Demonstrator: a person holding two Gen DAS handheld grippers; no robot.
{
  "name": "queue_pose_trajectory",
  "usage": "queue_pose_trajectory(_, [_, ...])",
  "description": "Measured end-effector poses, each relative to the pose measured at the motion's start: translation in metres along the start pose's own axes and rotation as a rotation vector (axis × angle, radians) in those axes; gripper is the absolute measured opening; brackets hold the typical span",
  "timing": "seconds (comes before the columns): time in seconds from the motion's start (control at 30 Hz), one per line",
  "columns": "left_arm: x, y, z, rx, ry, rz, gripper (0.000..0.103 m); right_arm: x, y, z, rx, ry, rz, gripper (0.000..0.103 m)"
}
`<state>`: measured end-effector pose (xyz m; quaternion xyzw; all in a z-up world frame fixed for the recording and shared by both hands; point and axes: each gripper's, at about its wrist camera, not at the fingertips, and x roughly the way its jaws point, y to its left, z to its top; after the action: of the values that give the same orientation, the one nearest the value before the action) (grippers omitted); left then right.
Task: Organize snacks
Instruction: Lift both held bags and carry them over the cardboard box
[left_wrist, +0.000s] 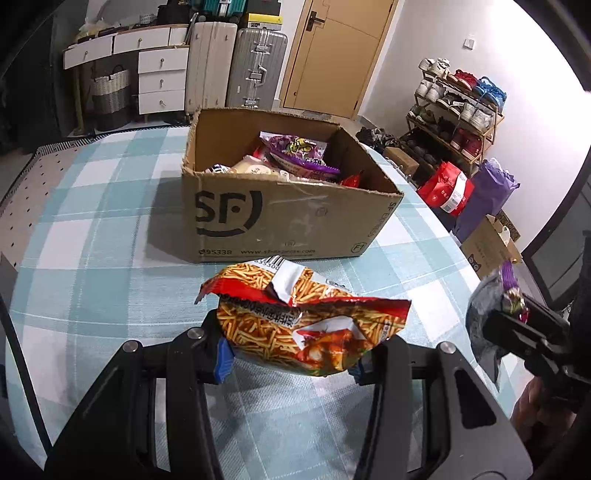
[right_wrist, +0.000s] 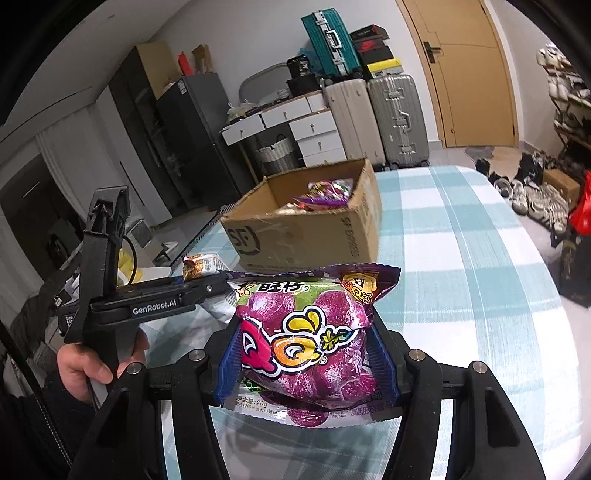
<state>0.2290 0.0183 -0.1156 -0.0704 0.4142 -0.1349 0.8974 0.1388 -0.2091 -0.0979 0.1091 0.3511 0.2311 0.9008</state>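
My left gripper (left_wrist: 291, 360) is shut on a red and orange bag of potato sticks (left_wrist: 306, 325) and holds it above the checked tablecloth, short of the cardboard SF box (left_wrist: 280, 218). The box is open and holds several snack bags, a purple one (left_wrist: 299, 153) on top. My right gripper (right_wrist: 306, 365) is shut on a purple QQ gummy bag (right_wrist: 306, 343), also held above the table, with the box (right_wrist: 306, 236) ahead to its left. The right gripper shows at the right edge of the left wrist view (left_wrist: 517, 314). The left gripper shows at the left of the right wrist view (right_wrist: 207, 286).
The table has a blue and white checked cloth (left_wrist: 92, 240). Beyond it stand suitcases (left_wrist: 255, 70), a white drawer unit (left_wrist: 159, 77), a door (left_wrist: 340, 51) and a shoe rack (left_wrist: 458, 110). Red (left_wrist: 447, 186) and purple bags sit on the floor at the right.
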Motion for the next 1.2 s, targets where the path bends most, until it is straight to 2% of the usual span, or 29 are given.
queue_pose_trajectory(0.5, [-0.062, 0.001, 0.04, 0.021, -0.047, -0.027, 0.044, 0.0, 0.033, 0.057, -0.087, -0.049, 0.06, 0.061])
queue_pose_trajectory(0.77, [-0.065, -0.001, 0.084, 0.017, -0.055, -0.034, 0.044, 0.015, 0.039, 0.1, -0.109, -0.042, 0.092, 0.061])
queue_pose_trajectory(1.2, [-0.054, -0.008, 0.154, 0.042, -0.068, -0.02, 0.044, 0.045, 0.036, 0.157, -0.144, -0.044, 0.057, 0.062])
